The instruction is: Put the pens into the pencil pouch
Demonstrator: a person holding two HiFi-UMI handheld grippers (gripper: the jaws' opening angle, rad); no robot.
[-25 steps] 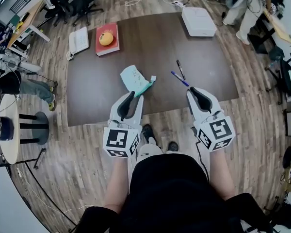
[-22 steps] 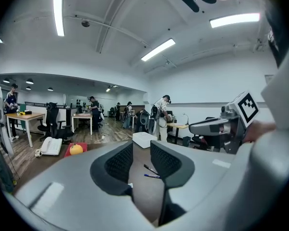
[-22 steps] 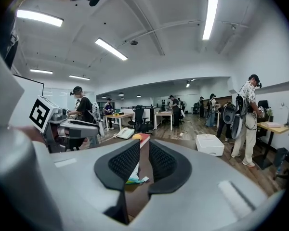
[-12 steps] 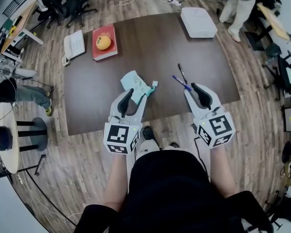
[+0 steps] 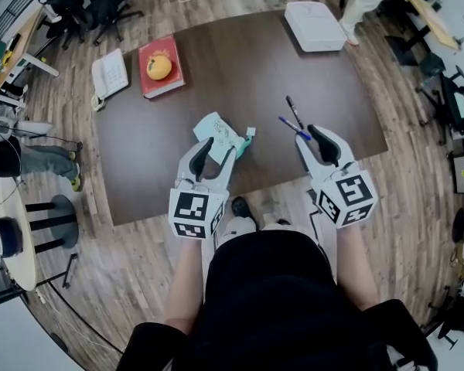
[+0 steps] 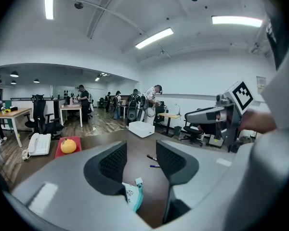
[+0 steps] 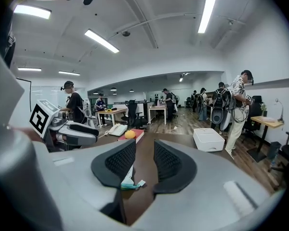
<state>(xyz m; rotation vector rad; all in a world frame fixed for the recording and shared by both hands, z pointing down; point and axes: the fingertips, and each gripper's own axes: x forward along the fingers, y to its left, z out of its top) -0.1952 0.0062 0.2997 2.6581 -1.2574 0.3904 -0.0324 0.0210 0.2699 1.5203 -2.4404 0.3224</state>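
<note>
Both grippers have come forward over the table's near edge since the earlier frames, and the left gripper (image 5: 216, 150) has just been opening its jaws. They now stand wide apart with nothing pressed between them. The pencil pouch (image 5: 220, 136), pale with a teal edge, lies flat on the dark table (image 5: 240, 68) just beyond those jaw tips.

Right of the pouch lie the two pens, a black pen (image 5: 294, 112) and a blue pen (image 5: 292, 126), close together and both still outside it. The right gripper (image 5: 309, 136) reaches in from the near side, its tip at the blue pen's near end. Its jaws are parted by a narrower gap and hold nothing.

Beyond the pouch the tabletop is bare well out to the far edge. A red book (image 5: 161, 66) carrying an orange fruit (image 5: 158, 66) sits far to the pouch's left, and a white box (image 5: 315, 26) far beyond it to the right. A white telephone (image 5: 108, 72) lies off the table on the floor, past the book.

Only the head view shows the person's forearms, held roughly parallel with the marker cubes facing up. In the left gripper view the pouch (image 6: 132, 196) sits low between the jaws, with both pens visible further on. The right gripper view shows the pouch (image 7: 127, 177) to its left but no pens.
</note>
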